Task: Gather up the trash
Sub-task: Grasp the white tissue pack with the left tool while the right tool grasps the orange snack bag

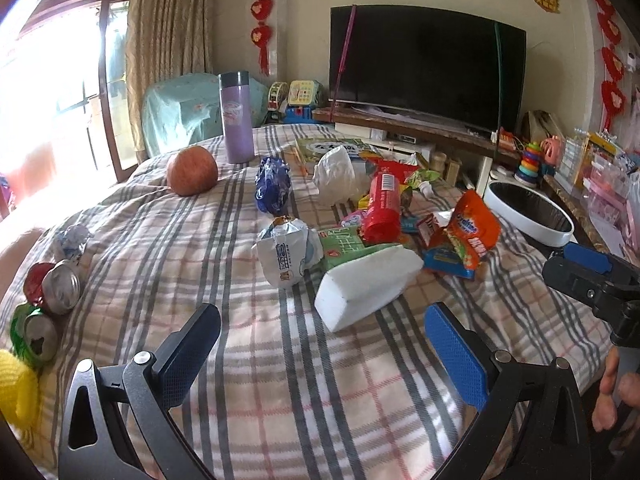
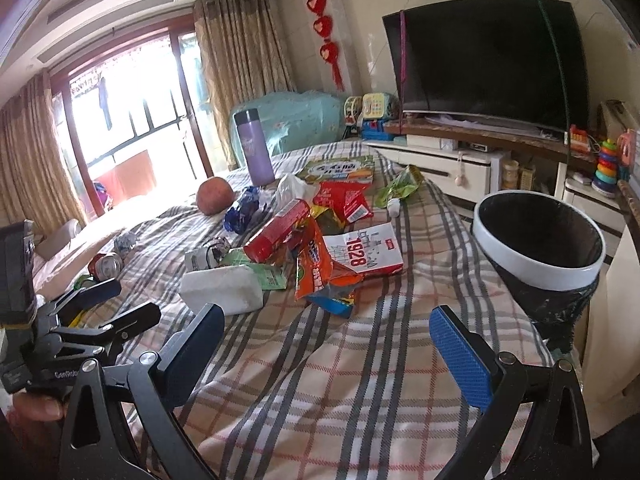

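Litter lies on a plaid bedspread (image 1: 240,360): a white foam block (image 1: 368,284), an orange snack bag (image 1: 468,232), a red tube pack (image 1: 382,208), a crumpled white wrapper (image 1: 286,252), a blue wrapper (image 1: 273,186) and crushed cans (image 1: 60,286). A black-lined white bin (image 2: 540,236) stands off the bed's right side. My left gripper (image 1: 324,344) is open above bare cloth, just short of the foam block. My right gripper (image 2: 328,348) is open too, holding nothing, with the foam block (image 2: 222,290) and snack bag (image 2: 314,264) ahead on its left.
An apple (image 1: 192,176) and a purple flask (image 1: 237,118) stand at the far end of the bed, next to a book (image 2: 340,170). A TV (image 1: 424,64) on a low stand and toys fill the back wall. A yellow object (image 1: 16,392) lies at the near left.
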The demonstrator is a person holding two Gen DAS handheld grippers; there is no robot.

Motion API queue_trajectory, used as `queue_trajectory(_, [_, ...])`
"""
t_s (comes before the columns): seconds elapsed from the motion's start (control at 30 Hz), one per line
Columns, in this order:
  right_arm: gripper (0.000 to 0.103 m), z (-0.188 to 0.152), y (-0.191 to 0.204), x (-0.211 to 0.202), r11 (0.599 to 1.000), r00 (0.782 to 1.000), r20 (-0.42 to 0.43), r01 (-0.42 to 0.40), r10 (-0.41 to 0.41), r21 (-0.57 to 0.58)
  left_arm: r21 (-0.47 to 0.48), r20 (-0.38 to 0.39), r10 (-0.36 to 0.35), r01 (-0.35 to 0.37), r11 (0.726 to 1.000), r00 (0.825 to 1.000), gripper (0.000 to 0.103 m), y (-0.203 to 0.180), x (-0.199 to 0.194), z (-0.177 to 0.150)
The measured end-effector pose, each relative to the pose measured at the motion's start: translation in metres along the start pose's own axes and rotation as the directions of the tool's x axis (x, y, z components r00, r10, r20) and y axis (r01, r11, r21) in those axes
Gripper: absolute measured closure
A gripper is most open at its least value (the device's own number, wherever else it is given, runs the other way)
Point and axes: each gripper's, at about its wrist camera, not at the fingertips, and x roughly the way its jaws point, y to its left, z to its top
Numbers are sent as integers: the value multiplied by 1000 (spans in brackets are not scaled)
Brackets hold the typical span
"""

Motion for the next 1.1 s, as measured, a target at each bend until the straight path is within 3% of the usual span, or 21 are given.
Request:
queue_trajectory(0.2, [4, 7, -4, 21, 1000, 999, -33, -16, 16, -1, 18, -39, -23, 24, 1000, 999, 1, 4, 25, 9])
queue_trajectory(0.3, [15, 11, -8, 32, 1000, 998, -54, -21, 22, 16, 32, -49, -32, 34, 999, 998, 1, 4, 35, 13])
queue_trajectory(0.37, [28, 14, -10, 40, 1000, 998, -68, -16, 17, 19, 44, -58, -37, 40, 998, 998, 1, 3, 42, 16])
queue_trajectory(0.6, [50, 24, -13, 59, 999, 995, -92, -22, 25, 28, 98, -96, -49, 59, 993, 994, 5, -7, 63, 18])
queue_trajectory(0.67, [72, 25, -13, 65, 999, 994, -107, -27, 30, 29, 110, -105, -51, 62, 992, 993, 14, -10, 67, 18])
queue_trajectory(0.7, [77, 25, -13, 67, 999, 993, -115, -36, 39, 30, 112, -113, -58, 71, 991, 992, 18, -10, 69, 19])
queue_trajectory(0.77, [93, 23, -13, 70, 998, 990, -129, -52, 56, 36, 107, -124, -69, 83, 991, 990, 39, -11, 71, 19])
queue_trajectory(0.83, [98, 22, -13, 68, 997, 989, -127, -68, 73, 45, 93, -141, -90, 104, 990, 986, 57, -10, 73, 18])
queue_trajectory(1.1, [102, 22, -21, 44, 991, 991, -81, -102, 109, 86, 57, -95, -141, 147, 987, 985, 65, -17, 52, 19])
